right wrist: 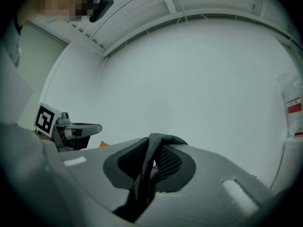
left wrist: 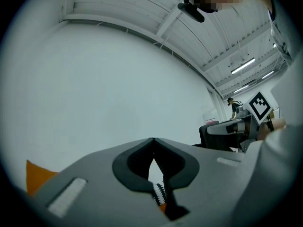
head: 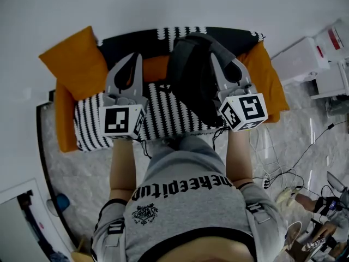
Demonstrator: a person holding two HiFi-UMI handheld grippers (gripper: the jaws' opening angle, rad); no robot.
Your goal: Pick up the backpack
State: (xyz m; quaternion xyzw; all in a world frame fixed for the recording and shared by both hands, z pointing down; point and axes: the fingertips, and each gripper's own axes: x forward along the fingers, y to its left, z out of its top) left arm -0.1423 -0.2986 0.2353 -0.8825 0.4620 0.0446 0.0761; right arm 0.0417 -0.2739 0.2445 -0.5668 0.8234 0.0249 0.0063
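Note:
The black backpack point(head: 191, 83) hangs off the sofa seat by its strap point(right wrist: 152, 150), in front of the person's body. My right gripper point(head: 221, 59) is shut on that strap, which loops over the jaws and runs down between them; mesh padding shows beside it. The left gripper point(head: 132, 59) hovers level over the striped blanket, to the left of the backpack and apart from it. Its jaws are shut, tips touching point(left wrist: 152, 140), with nothing between them. In the left gripper view the backpack point(left wrist: 213, 135) and the right gripper point(left wrist: 239, 126) show at the right.
An orange sofa point(head: 73, 59) with a black-and-white striped blanket point(head: 163, 113) stands against a white wall. White boxes point(head: 305, 59) sit at the right, loose cables point(head: 278, 173) lie on the pale floor. Another person point(left wrist: 233, 106) stands far off.

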